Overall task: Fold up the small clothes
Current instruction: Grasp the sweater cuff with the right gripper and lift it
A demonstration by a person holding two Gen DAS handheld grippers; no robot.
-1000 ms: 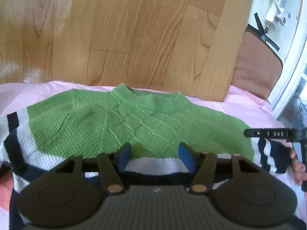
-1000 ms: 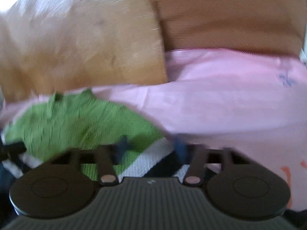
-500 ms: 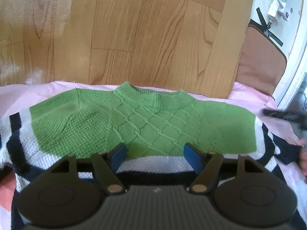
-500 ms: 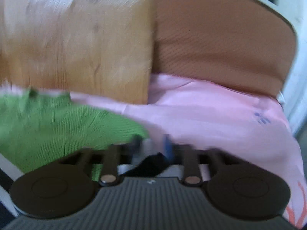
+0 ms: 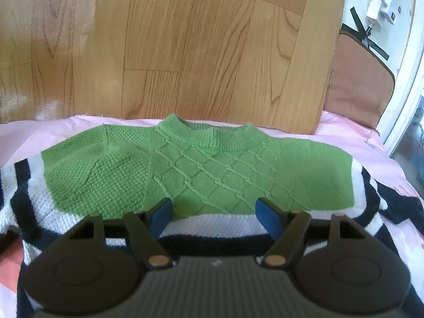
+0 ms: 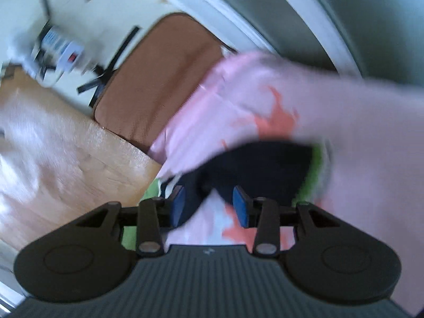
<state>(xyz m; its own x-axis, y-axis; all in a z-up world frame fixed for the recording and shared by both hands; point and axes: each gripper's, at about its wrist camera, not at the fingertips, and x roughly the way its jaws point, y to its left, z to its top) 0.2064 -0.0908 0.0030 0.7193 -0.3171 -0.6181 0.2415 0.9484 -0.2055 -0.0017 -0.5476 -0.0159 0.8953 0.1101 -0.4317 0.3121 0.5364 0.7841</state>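
Observation:
A small green knit sweater [image 5: 212,169] with white and navy stripes lies flat on a pink sheet [image 5: 352,135], neck towards the wooden board. My left gripper [image 5: 213,209] is open and empty, hovering over the sweater's lower striped part. My right gripper [image 6: 209,201] is open over the sweater's navy sleeve end [image 6: 254,167], which lies between and beyond the pads; the view is tilted and blurred.
A wooden headboard [image 5: 185,45] stands behind the sheet. A brown cushion [image 5: 357,79] sits at the right, also in the right wrist view [image 6: 159,79]. A white power strip [image 5: 381,2] hangs on the wall.
My right gripper has swung and rolled to the right, from the sweater's shoulder to the navy sleeve end, and its jaws have opened. It left the left wrist view. The left gripper rose slightly.

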